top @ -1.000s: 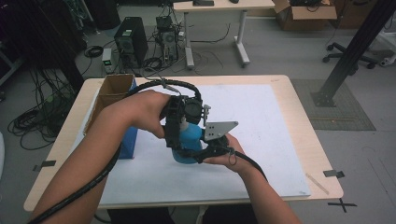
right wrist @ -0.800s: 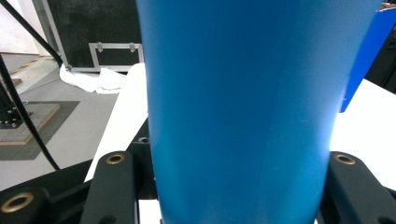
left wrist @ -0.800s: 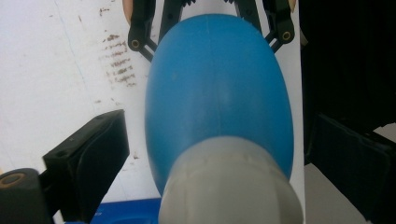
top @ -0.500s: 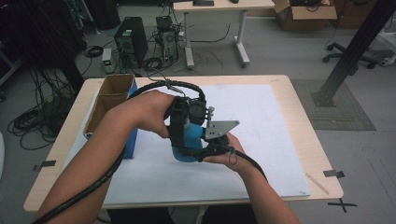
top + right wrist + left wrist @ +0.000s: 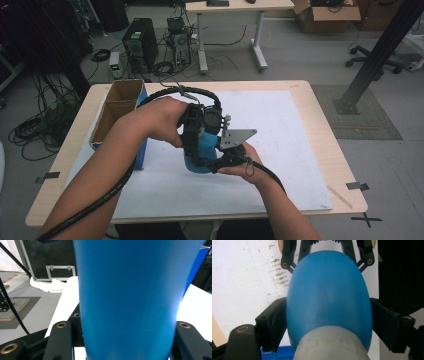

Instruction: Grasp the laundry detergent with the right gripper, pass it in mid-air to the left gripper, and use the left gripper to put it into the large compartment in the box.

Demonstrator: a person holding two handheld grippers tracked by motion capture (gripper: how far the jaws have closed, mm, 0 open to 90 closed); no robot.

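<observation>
A blue bottle (image 5: 199, 156) with a grey cap (image 5: 329, 346) stands upright over the white sheet at mid table. My right gripper (image 5: 207, 164) comes in from the side, low on the bottle, and is shut on its body (image 5: 127, 297). My left gripper (image 5: 196, 145) reaches down over the top. Its jaws have just been closing, and both pads (image 5: 278, 322) now lie against the sides of the blue body (image 5: 328, 295). In the left gripper view, the right gripper's jaws clasp the bottle's far end.
An open cardboard box (image 5: 117, 112) with a blue side stands at the table's left edge, close to the left forearm. A white sheet (image 5: 285, 125) covers most of the wooden table (image 5: 332, 150). Cables and computer cases lie on the floor beyond.
Both hands and the bottle stay in place. The left gripper's jaws have drawn in around the bottle's upper part.
</observation>
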